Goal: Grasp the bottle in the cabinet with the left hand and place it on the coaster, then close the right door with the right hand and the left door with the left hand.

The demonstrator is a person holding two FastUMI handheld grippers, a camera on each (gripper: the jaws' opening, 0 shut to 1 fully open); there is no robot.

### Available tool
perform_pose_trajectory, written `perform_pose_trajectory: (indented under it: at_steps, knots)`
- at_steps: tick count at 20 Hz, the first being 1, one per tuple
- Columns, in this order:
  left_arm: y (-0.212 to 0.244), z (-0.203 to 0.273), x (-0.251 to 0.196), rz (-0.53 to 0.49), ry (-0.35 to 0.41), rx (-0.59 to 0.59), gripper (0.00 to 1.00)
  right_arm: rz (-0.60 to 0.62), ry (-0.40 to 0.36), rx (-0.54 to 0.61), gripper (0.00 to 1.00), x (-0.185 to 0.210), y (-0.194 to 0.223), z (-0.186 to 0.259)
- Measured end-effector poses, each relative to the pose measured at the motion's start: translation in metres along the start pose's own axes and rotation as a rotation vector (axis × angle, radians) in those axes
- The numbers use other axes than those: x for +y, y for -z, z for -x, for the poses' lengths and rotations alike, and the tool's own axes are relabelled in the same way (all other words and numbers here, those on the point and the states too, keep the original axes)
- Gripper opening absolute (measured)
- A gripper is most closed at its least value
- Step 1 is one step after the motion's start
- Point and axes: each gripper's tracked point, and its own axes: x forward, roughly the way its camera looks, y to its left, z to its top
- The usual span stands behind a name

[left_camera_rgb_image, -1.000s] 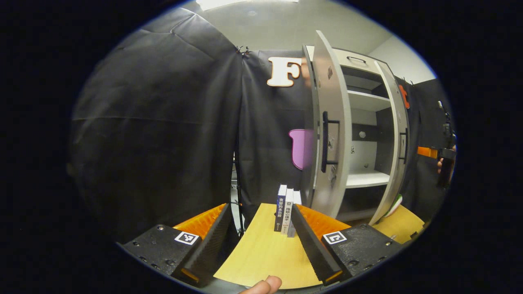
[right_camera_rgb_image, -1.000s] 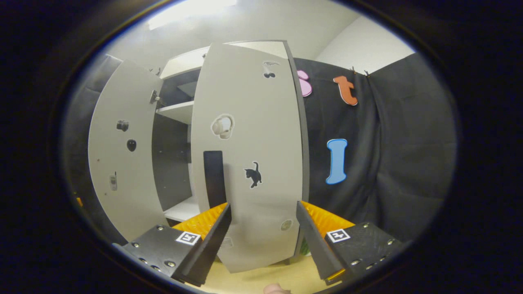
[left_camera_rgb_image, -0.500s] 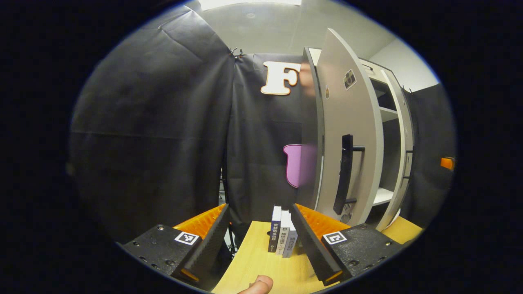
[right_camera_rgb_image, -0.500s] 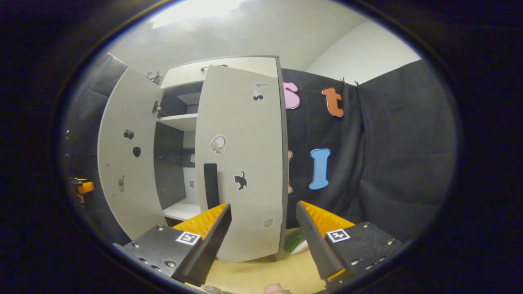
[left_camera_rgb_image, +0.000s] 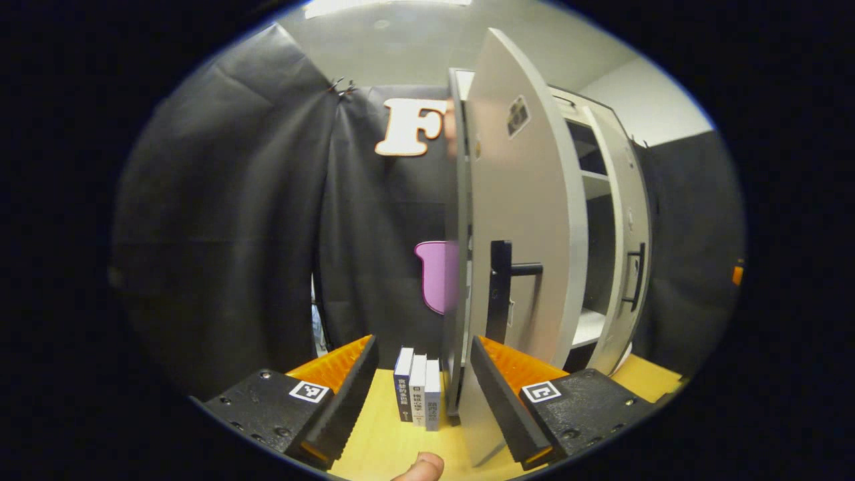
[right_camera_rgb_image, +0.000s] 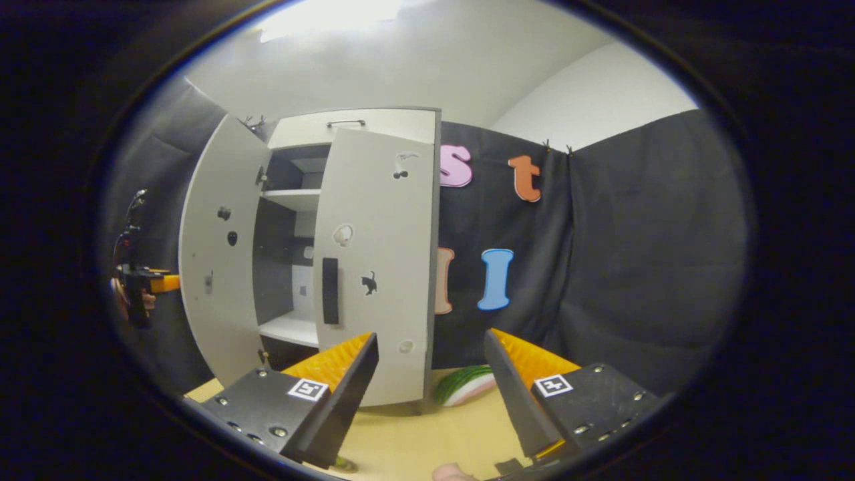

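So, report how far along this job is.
The bottle step seems done: the shelf looks bare, and the left gripper is open and empty. In hand: that gripper sits at the left door, by its edge. Left to do: it and the right door both stand ajar. The right gripper is open, short of its door.

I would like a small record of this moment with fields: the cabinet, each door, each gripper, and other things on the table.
cabinet: pale cabinet on a wooden table, shelves visible inside
left door: left door partly open, dark handle facing the left gripper
right door: right door not fully shut, a gap remains
left gripper: left gripper open, holding nothing, near the left door's edge
right gripper: right gripper open, holding nothing, away from the right door
other things: three books upright beside the cabinet; a green and white object right of the cabinet
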Motion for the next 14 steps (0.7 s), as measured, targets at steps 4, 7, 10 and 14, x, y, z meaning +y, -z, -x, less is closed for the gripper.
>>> perform_pose_trajectory:
  at_steps: [4,7,10,14]
  knots:
    - [0.006,-0.004,-0.039,0.065,0.053,0.028,0.88,-0.014,-0.018,0.0,0.96,-0.005,0.004,0.008]
    - [0.002,-0.006,-0.056,0.055,0.056,0.026,0.9,0.0,-0.014,0.003,0.94,-0.018,0.005,0.009]
    - [0.003,-0.009,-0.065,0.04,0.051,0.022,0.9,0.002,-0.026,0.007,0.96,-0.022,0.008,0.008]
    - [0.005,-0.013,-0.066,0.056,0.031,0.032,0.9,0.006,-0.034,0.018,0.94,-0.025,0.011,0.002]
